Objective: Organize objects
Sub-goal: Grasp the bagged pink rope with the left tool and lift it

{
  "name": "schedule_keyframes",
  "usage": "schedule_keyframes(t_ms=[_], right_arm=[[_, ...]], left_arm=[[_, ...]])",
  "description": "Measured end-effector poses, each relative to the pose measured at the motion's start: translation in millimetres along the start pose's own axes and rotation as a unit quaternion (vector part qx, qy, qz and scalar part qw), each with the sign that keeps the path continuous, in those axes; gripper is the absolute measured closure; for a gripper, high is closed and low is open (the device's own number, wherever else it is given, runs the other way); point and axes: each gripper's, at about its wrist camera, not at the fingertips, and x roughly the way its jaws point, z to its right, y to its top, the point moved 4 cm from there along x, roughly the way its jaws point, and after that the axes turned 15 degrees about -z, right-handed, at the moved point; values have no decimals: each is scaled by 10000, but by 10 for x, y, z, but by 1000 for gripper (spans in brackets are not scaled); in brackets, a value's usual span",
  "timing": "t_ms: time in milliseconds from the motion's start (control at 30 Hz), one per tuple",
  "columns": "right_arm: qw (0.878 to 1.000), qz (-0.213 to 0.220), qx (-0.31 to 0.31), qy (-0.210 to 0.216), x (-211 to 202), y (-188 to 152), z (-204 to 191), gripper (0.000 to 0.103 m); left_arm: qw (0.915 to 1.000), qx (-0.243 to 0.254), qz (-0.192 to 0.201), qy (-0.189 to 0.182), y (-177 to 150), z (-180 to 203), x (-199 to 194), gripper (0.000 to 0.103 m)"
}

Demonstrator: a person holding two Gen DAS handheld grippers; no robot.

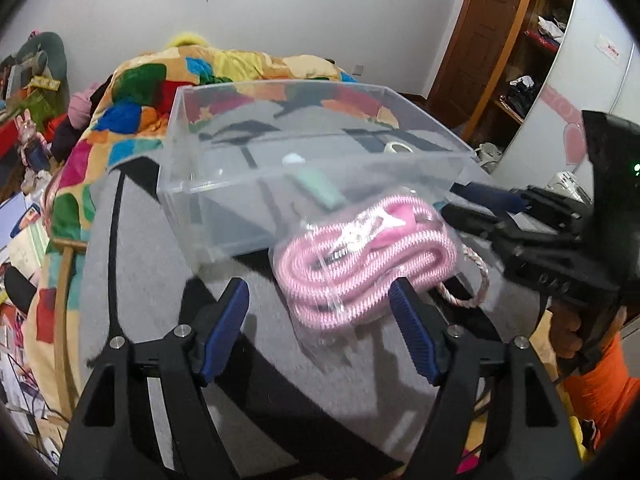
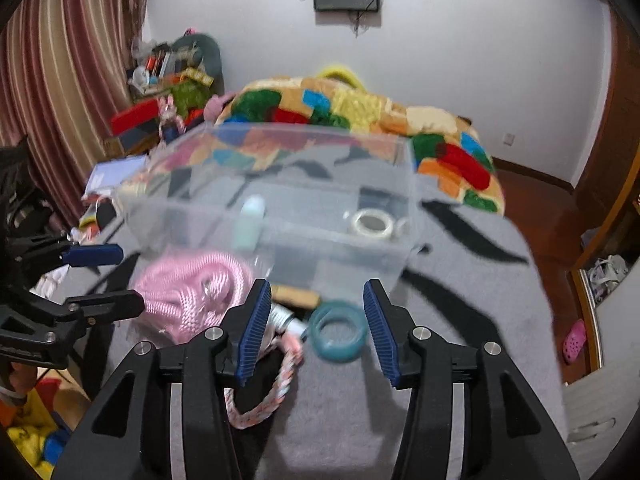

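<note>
While both jaws gape empty, pink rope bundle (image 1: 362,264) and teal ring (image 2: 339,330) before clear bin (image 2: 280,204) on grey blanket (image 2: 460,280).

Clear plastic bin (image 2: 280,216), open-topped, upright on grey blanket, holding a pale green tube (image 2: 250,220) and a roll of clear tape (image 2: 374,222). Just in front: bagged coil of pink rope (image 1: 360,260), a teal ring (image 2: 339,330) lying flat, a braided pink-white cord (image 2: 272,392), a brown stick (image 2: 298,296).
</note>
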Motion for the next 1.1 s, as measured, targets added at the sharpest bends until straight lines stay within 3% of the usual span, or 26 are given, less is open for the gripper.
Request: schedule_keyframes(t_ms=[67, 233, 367, 500, 667, 767, 1100], right_arm=[[9999, -51, -48, 79, 60, -22, -76, 59], [9984, -28, -416, 386, 70, -72, -351, 59], [9952, -60, -787, 572, 72, -176, -612, 59], [9929, -13, -1082, 492, 57, -279, -752, 59], [9961, 62, -858, 206, -39, -385, -489, 58], [9978, 12, -656, 16, -54, -425, -260, 58], [9999, 35, 106, -114, -11, -252, 219, 50]], left_arm=[[10000, -34, 5, 39, -28, -15, -34, 29], [9996, -169, 214, 119, -20, -60, -201, 11], [9990, -239, 258, 268, 34, -53, -205, 7], [9982, -325, 180, 466, 106, -26, -70, 7], [9954, -387, -26, 872, 123, -42, 194, 7], [9945, -229, 125, 1010, 22, -18, 208, 6], [9966, -184, -14, 799, -392, -340, -27, 6]])
